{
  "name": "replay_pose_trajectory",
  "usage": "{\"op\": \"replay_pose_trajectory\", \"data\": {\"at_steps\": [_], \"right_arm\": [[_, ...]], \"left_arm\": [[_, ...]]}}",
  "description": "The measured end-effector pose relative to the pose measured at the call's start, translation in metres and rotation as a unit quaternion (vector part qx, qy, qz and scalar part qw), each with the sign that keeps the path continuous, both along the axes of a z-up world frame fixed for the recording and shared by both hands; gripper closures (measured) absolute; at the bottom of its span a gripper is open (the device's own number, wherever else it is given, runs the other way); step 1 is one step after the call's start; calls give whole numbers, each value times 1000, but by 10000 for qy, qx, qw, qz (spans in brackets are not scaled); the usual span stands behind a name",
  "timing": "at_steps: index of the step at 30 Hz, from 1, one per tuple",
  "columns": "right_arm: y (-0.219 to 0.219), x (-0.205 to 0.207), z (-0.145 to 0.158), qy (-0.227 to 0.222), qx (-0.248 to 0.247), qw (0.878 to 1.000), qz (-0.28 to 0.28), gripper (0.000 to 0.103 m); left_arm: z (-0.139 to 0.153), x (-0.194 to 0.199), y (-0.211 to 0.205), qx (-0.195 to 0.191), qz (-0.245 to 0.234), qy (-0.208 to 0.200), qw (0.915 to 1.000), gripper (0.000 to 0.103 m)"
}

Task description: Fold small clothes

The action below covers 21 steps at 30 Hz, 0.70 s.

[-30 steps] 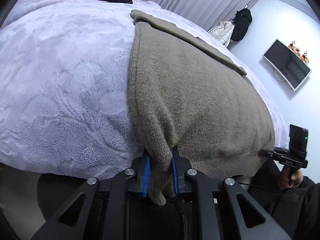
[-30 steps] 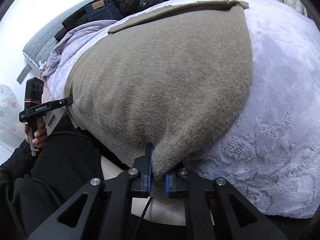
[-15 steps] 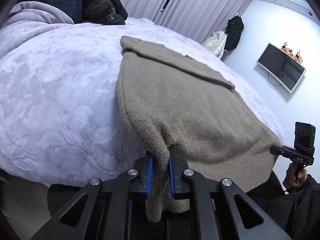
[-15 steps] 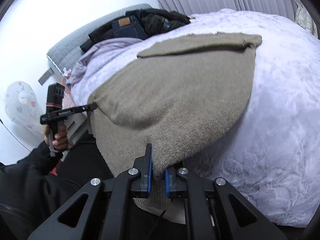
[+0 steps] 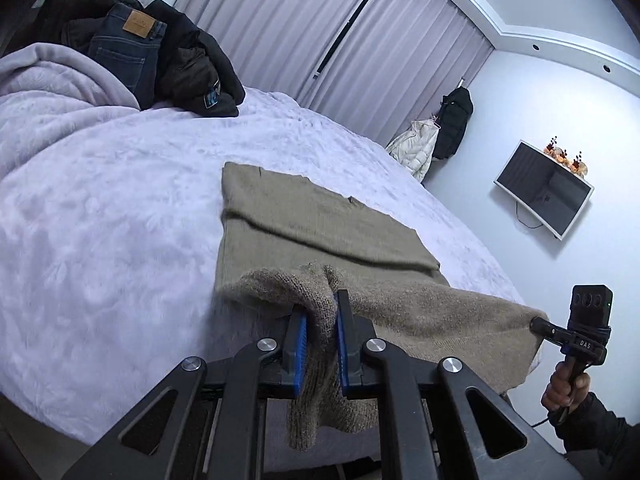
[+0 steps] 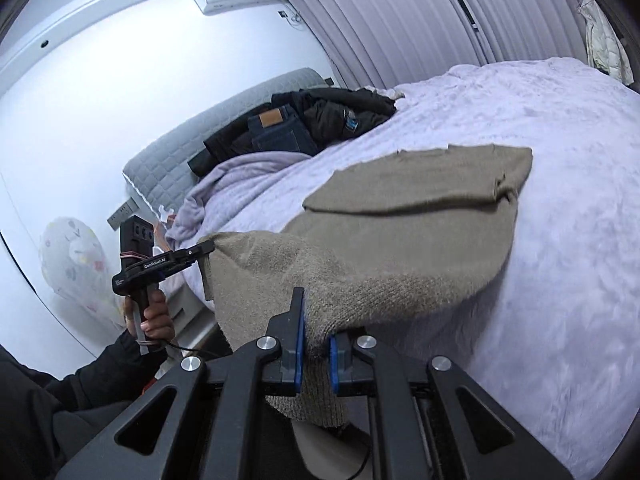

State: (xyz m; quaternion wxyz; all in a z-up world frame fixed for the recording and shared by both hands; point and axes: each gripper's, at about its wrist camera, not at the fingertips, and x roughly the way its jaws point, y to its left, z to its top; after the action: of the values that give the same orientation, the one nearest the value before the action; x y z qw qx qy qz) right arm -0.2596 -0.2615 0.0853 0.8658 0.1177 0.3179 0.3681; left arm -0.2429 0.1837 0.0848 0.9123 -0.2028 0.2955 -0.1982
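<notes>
A taupe knit sweater (image 5: pixel 320 224) lies on the lilac bed cover (image 5: pixel 100 220), its far part flat with a sleeve folded across. My left gripper (image 5: pixel 321 320) is shut on the near hem's left corner, lifted above the bed. My right gripper (image 6: pixel 316 336) is shut on the other hem corner, also lifted; the sweater (image 6: pixel 400 232) stretches between them. The right gripper shows in the left wrist view (image 5: pixel 538 322), and the left gripper shows in the right wrist view (image 6: pixel 210 246), each pinching the cloth.
A pile of jeans and dark jackets (image 5: pixel 160 56) sits at the head of the bed, beside a bunched lilac blanket (image 6: pixel 232 184). Curtains (image 5: pixel 320 32), hanging coats (image 5: pixel 436 136) and a wall TV (image 5: pixel 544 196) lie beyond the bed.
Both grippers have risen and moved forward over the bed, lifting the near hem off the bed edge and carrying it toward the far part of the sweater.
</notes>
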Motion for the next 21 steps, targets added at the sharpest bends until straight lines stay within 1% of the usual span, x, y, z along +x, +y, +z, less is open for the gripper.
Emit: {"op": "replay_pose_trajectory", "data": {"at_steps": [3, 5, 8, 10, 13, 17, 21], "right_arm": [[-3, 21, 13, -60, 163, 9998, -91, 93], [-6, 38, 24, -90, 251, 9995, -160, 93], [-12, 65, 36, -76, 400, 9988, -272, 93], [-16, 83, 41, -33, 449, 9983, -365, 93], [-18, 112, 44, 77, 495, 9977, -463, 93], [-14, 148, 43, 195, 413, 9975, -537, 93], [-10, 184, 38, 374, 327, 9967, -640, 93]], "left_arm": [[21, 25, -3, -59, 29, -93, 9999, 90], [34, 41, -9, -1, 28, -158, 9999, 90], [47, 65, -18, 135, 14, -162, 9998, 90], [50, 85, -23, 164, 19, -81, 9998, 90], [49, 115, -27, 134, 31, 103, 9999, 90], [38, 156, -30, 81, 51, 424, 9991, 90], [29, 190, -30, -86, 59, 664, 9977, 90]]}}
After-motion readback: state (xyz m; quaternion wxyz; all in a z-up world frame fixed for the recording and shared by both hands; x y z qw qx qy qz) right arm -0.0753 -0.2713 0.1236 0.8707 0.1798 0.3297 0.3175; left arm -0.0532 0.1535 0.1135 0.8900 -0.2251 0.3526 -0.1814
